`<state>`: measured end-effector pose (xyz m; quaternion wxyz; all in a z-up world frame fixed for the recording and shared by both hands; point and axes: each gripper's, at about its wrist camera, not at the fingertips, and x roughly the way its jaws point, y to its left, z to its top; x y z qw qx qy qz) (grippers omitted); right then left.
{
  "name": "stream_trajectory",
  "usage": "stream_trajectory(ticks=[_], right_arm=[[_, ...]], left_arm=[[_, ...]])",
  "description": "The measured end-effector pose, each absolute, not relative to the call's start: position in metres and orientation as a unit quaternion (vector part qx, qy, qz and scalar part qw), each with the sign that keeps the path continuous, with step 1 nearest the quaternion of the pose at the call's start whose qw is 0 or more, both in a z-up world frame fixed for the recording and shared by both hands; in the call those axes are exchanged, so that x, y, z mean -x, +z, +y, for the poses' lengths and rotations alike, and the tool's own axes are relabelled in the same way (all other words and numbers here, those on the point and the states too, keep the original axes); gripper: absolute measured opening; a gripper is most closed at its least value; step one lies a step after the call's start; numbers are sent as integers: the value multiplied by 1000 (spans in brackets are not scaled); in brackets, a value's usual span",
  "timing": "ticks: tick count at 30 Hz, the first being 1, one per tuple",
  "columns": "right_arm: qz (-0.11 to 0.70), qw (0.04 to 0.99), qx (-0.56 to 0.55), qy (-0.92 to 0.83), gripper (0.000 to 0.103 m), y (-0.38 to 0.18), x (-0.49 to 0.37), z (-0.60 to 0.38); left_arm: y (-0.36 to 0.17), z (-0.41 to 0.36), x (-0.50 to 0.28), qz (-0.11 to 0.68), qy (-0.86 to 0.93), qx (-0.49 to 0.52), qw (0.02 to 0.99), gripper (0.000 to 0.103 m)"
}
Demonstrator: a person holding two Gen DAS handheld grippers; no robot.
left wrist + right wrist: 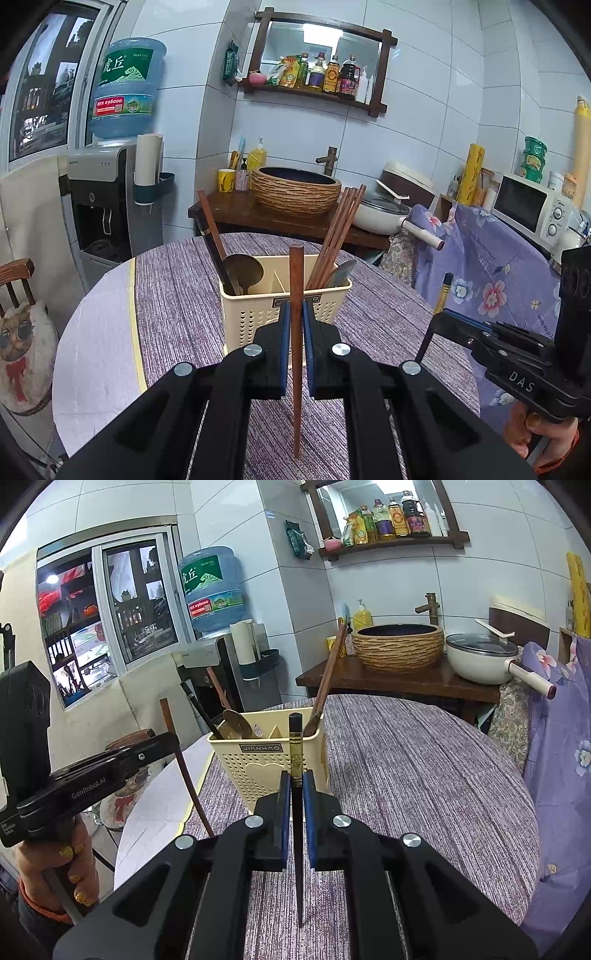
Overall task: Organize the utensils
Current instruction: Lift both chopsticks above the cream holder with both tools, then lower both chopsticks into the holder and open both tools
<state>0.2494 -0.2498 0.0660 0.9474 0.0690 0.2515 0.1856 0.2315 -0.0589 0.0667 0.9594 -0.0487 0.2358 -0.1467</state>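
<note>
A cream utensil holder (258, 314) (266, 771) stands on the round table with brown chopsticks (338, 236), a metal spoon (243, 271) and dark chopsticks in it. My left gripper (295, 314) is shut on a brown wooden chopstick (296, 280), held upright just in front of the holder. My right gripper (296, 786) is shut on a black chopstick with a gold band (295, 753), also upright before the holder. The right gripper also shows at the right of the left wrist view (443, 317); the left gripper shows at the left of the right wrist view (166, 738).
The table has a purple striped cloth (177, 295) (424, 775). Behind it stand a wooden counter with a woven basin (295, 192), a white pan (380, 218), a water dispenser (110, 192) and a microwave (528, 206). A chair with a cushion (22, 332) is at left.
</note>
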Motion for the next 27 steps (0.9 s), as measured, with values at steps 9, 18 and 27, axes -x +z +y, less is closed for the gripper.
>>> stream_trajectory(ticks=[9,18,27], right_arm=[[260,942,-71,200,8,67,-257,-248],[253,935,-87,233,8,92,-265,-246],[200,947,-68,243,8,178,-290,-231]], left_arm=[[72,-53,-232,236,-157,59,957,8],[110,-38,-236,218,-181,74,956,8],[192,-25,-253,167,-173,69,968,8]])
